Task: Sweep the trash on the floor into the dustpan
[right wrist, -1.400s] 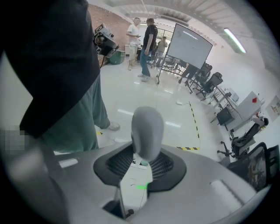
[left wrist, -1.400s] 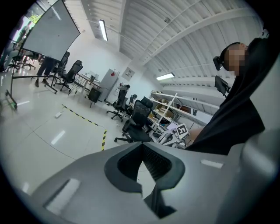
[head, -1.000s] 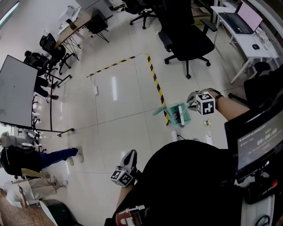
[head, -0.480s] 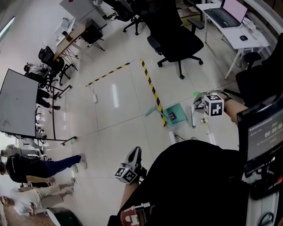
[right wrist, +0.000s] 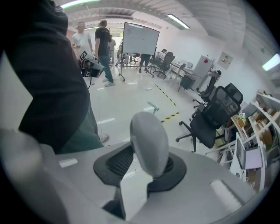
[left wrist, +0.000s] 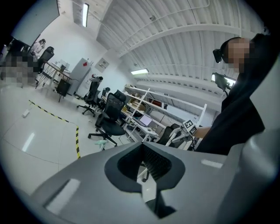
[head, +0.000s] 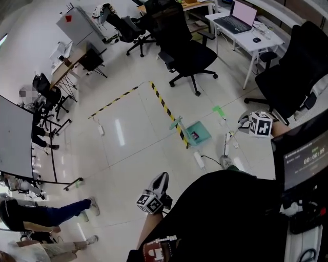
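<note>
The teal dustpan (head: 198,134) lies on the pale floor beside the yellow-black tape (head: 165,109), with a small dark scrap inside it. My right gripper (head: 243,123) is to the dustpan's right, shut on the white broom handle (right wrist: 149,138). The broom (head: 227,143) slants down to its brush near my body, apart from the dustpan. A green piece (head: 218,109) shows just left of that gripper. My left gripper (head: 158,183) hangs low by my body, shut with nothing in it; its pads (left wrist: 144,151) meet in the left gripper view.
Black office chairs (head: 187,53) stand beyond the tape and another chair (head: 289,77) is at the right. A white desk with a laptop (head: 241,11) is at the back right. A white power strip (head: 199,159) lies near my feet. People (right wrist: 104,43) and a whiteboard (right wrist: 139,38) stand further off.
My right gripper has carried the broom to the right, out of the dustpan. The dustpan stays on the floor. The head view has swung, and the left gripper has hardly moved.
</note>
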### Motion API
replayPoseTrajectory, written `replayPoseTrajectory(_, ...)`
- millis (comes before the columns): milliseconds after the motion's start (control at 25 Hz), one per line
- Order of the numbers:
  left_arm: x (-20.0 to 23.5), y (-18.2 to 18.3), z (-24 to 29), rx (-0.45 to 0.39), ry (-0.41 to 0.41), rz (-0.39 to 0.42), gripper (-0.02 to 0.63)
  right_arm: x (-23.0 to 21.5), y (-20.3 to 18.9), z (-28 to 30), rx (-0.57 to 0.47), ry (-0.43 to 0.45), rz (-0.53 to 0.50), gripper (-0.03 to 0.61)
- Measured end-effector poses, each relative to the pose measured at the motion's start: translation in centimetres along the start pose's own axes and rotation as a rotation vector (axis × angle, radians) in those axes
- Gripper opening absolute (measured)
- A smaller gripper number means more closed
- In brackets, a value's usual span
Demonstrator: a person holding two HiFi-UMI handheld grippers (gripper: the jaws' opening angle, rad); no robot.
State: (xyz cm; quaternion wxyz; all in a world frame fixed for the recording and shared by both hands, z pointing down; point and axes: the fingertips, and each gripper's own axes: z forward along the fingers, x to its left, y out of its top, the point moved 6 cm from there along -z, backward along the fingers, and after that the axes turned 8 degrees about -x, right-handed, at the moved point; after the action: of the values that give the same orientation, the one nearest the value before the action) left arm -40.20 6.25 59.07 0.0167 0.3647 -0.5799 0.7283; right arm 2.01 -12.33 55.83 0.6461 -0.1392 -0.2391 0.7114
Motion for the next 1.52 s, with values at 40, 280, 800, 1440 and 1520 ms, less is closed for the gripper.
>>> replayPoseTrajectory(40,0.1,-0.1,-1.0,0.000,-0.003,-0.010,-0.006,1.4,-0.3,-0.3,0.016,-0.010,0.020,0.095)
replayPoseTrajectory(280,-3.1,-1.1,-3.3,0.011,-0.061,0.001,-0.006,7.1,-1.5,-3.4,-0.002,-0.019,0.113,0.097)
replayPoseTrajectory(800,-21.4,-10.7,2.1,-0.070,0.000,0.006,-0.006,14.7,-12.5,-10.7,-0.212,0.075,0.011,0.097)
replayPoseTrajectory(1440,-25.6,-11.9,-4.0,-0.064,0.015,0.067,-0.006,19.1,-14.0,-11.6,-0.236,0.034,0.101,0.097)
replayPoseTrajectory(1520,-24.5,-11.4,-5.4,-0.054,0.012,0.083,-0.006,19.8,-13.6,-11.0,-0.221,0.015,0.117,0.097)
